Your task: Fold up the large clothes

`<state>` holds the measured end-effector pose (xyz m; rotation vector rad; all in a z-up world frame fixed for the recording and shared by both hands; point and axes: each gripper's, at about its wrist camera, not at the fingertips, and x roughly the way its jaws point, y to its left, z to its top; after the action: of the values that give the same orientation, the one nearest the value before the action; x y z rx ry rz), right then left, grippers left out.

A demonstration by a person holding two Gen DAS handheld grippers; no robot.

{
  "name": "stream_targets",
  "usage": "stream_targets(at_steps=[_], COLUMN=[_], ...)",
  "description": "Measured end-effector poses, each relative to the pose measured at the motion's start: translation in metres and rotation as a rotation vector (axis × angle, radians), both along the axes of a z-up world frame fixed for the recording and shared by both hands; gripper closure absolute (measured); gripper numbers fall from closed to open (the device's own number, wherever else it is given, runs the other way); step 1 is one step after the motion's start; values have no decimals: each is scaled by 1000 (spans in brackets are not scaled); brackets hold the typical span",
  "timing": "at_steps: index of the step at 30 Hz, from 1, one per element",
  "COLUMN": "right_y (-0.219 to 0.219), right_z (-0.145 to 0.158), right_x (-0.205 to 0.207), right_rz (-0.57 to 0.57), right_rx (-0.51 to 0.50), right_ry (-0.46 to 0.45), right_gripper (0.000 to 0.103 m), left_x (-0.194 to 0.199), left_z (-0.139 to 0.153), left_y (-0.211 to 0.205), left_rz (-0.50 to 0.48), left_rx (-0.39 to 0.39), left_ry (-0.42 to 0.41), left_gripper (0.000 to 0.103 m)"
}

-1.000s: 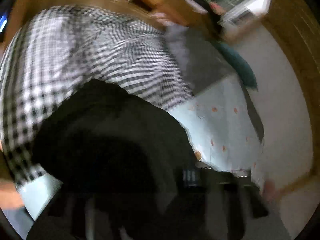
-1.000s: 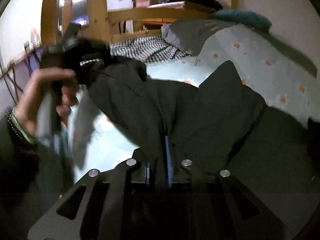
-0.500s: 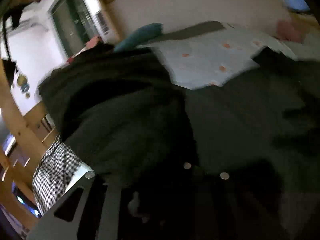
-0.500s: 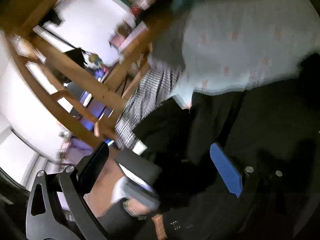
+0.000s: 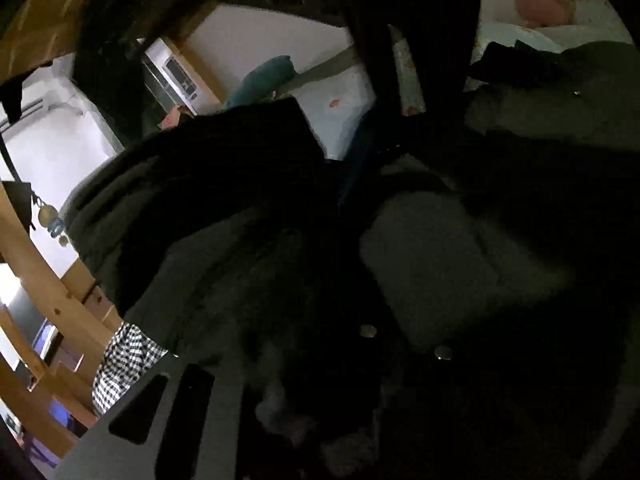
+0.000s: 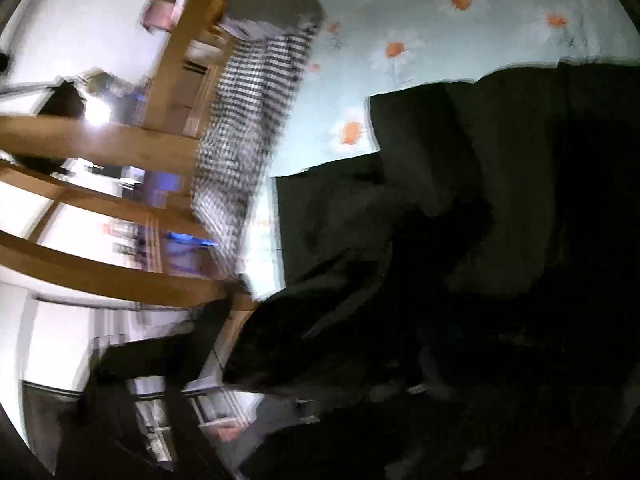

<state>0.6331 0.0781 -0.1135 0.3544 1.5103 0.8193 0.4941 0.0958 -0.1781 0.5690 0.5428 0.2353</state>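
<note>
A large dark garment (image 5: 432, 264) lies spread and partly doubled over on a pale blue daisy-print bedsheet (image 6: 420, 12). My left gripper (image 5: 288, 344) is shut on a bunched fold of it, and the fabric drapes over both fingers. The right gripper's dark body reaches down from the top of the left wrist view, one blue pad (image 5: 358, 148) near the garment. In the blurred right wrist view my right gripper (image 6: 280, 360) hovers over the garment's edge (image 6: 360, 240), jaws closing. Its left finger (image 6: 168, 400) stands clear of the cloth; the other is lost in the dark.
A black-and-white checked cloth (image 6: 248, 120) lies at the bed's side by the wooden bed frame (image 6: 120, 276). A teal pillow (image 5: 260, 80) and a pink one (image 5: 540, 8) rest by the wall. Another dark piece (image 5: 516, 64) lies at the far right.
My left gripper swung across with the dark fabric and rolled over, laying it onto the rest. My right gripper let go of the garment, sprang wide, then rolled and moved sideways.
</note>
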Motion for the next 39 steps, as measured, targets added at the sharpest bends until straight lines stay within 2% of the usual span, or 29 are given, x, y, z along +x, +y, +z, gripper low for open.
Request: stream_targets(at_steps=[2,5,7,8,9,10,11,12,15,16,17,18,20,23,26,27,28,30,31,32,33,34,35,37,39], right_y=[-1,-12,-31,-42,-59,-73,-92,-108,-173,-193,-217,-242,-278,-339,-376,-385,-394,-408,-416,-422,-423,-425,-419,-394,-358], right_z=[11,39,57,66,82,88,98,106,123,122,119,116,98,65,34,24,13,0,-6,-6,-3,5,17,49,75], right_x=[2,-9,-13,-11,-13,-15,-17,-20,-37,-43,-51,-59,-68,-78,-79,-80,-80,-80,-80,-83,-85,-92,-99,-116,-128], right_rz=[14,13,-23,-44,-93,-121,-154,-176,-238,-253,-273,-297,-354,-471,-558,-583,-612,-670,-726,-775,-798,-818,-830,-813,-782], right_rx=[-9,90,168,208,257,296,340,354,355,346,334,322,293,247,172,149,108,13,-36,-78,-100,-133,-171,-306,-416], right_ry=[-64,-158,-208,-239,-275,-277,-290,-307,-347,-346,-344,-349,-336,-290,-243,-229,-222,-225,-218,-228,-249,-309,-377,-553,-689], right_gripper=[79,84,86,86,86,86,86,86,86,86,86,86,86,86,86,86,86,83,77,58,43,13,8,6,3], left_x=[-1,-14,-30,-37,-49,-58,-76,-80,-98,-99,-94,-102,-74,-28,11,19,28,49,60,59,59,57,48,45,47], left_z=[7,29,58,69,86,97,118,130,176,188,200,196,187,152,108,99,89,58,42,29,23,15,15,11,7], left_y=[3,2,1,0,-1,-2,-2,0,18,27,37,39,46,43,25,17,7,-17,-26,-27,-26,-29,-31,-27,-24], left_rz=[17,13,6,0,-13,-25,-64,-79,-67,-59,-59,-62,-75,7,37,36,40,63,75,78,75,66,64,62,62], left_rx=[-33,-69,-154,-200,-265,-306,-383,-422,-577,-635,-725,-765,-818,-772,-758,-739,-704,-588,-534,-511,-493,-472,-468,-486,-495], left_ry=[-31,-144,-238,-266,-307,-341,-394,-407,-418,-412,-367,-322,-194,-73,69,88,111,210,258,276,273,245,226,204,210], left_gripper=[94,89,76,65,31,12,12,12,12,9,7,6,6,6,6,6,6,6,6,6,6,6,6,6,6])
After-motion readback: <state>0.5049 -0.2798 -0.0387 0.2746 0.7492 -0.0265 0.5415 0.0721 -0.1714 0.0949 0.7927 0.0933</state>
